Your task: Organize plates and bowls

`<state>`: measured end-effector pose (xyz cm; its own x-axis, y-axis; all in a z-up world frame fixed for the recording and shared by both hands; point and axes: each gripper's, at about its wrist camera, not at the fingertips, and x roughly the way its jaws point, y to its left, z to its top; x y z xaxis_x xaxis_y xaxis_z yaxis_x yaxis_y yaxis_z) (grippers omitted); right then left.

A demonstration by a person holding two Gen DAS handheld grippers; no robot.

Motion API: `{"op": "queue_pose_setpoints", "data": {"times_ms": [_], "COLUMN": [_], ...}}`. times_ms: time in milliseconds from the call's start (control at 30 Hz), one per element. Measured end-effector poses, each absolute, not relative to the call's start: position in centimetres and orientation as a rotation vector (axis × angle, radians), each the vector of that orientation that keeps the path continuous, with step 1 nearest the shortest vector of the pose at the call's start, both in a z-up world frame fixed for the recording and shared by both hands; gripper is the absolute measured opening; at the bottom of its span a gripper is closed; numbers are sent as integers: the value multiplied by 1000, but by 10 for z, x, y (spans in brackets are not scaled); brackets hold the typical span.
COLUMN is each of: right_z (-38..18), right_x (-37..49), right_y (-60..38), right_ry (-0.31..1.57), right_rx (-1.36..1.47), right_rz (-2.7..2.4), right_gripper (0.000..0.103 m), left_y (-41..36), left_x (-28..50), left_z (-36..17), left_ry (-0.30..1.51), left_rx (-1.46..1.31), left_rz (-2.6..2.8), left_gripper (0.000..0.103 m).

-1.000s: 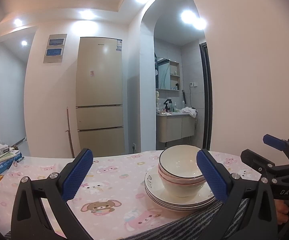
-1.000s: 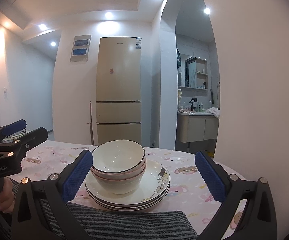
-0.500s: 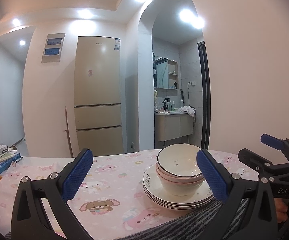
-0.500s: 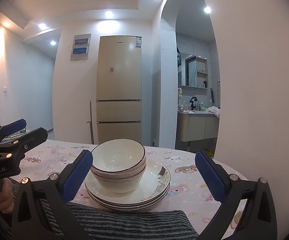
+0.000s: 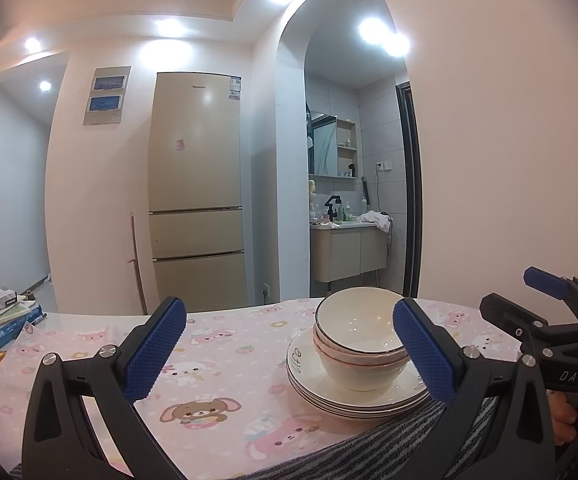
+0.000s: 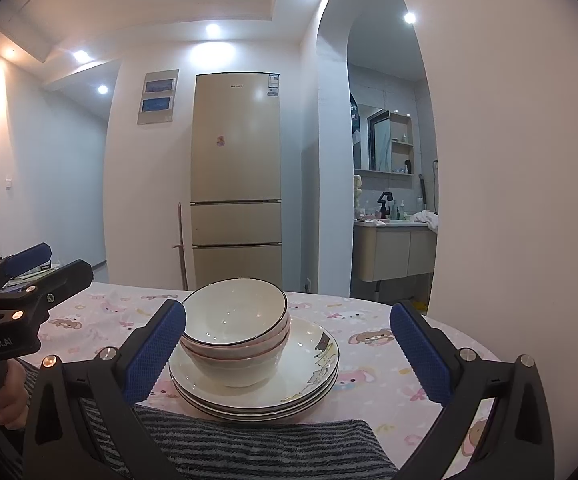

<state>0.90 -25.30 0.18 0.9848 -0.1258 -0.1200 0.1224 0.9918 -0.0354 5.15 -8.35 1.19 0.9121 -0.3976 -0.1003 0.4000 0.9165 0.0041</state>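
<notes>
- since a second ago, almost nothing shifts; both grippers stay spread wide, empty.
- the bowls on plates sit beyond the right gripper, toward its left finger; behind the left gripper's right finger.

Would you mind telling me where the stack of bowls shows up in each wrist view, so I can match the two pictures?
Left wrist view: the stack of bowls sits right of centre on the plates, partly behind the right blue finger pad.
Right wrist view: the stack of bowls sits slightly left of centre, beside the left blue finger pad.
Shared landmark: the beige fridge against the far wall.
</notes>
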Motion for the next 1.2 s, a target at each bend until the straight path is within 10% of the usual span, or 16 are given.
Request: {"op": "queue_pose_setpoints", "data": {"times_ms": [1200], "right_z": [3], "right_x": [4], "right_y": [-249], "right_ry": [106], "right_rx": [-25], "right_rz": [-140], "right_gripper": [103], "left_y": [-84], "left_x": [52], "left_z": [10], "left_ry": [110], "left_rx": [23], "left_rz": [-397], "left_gripper": [103]}}
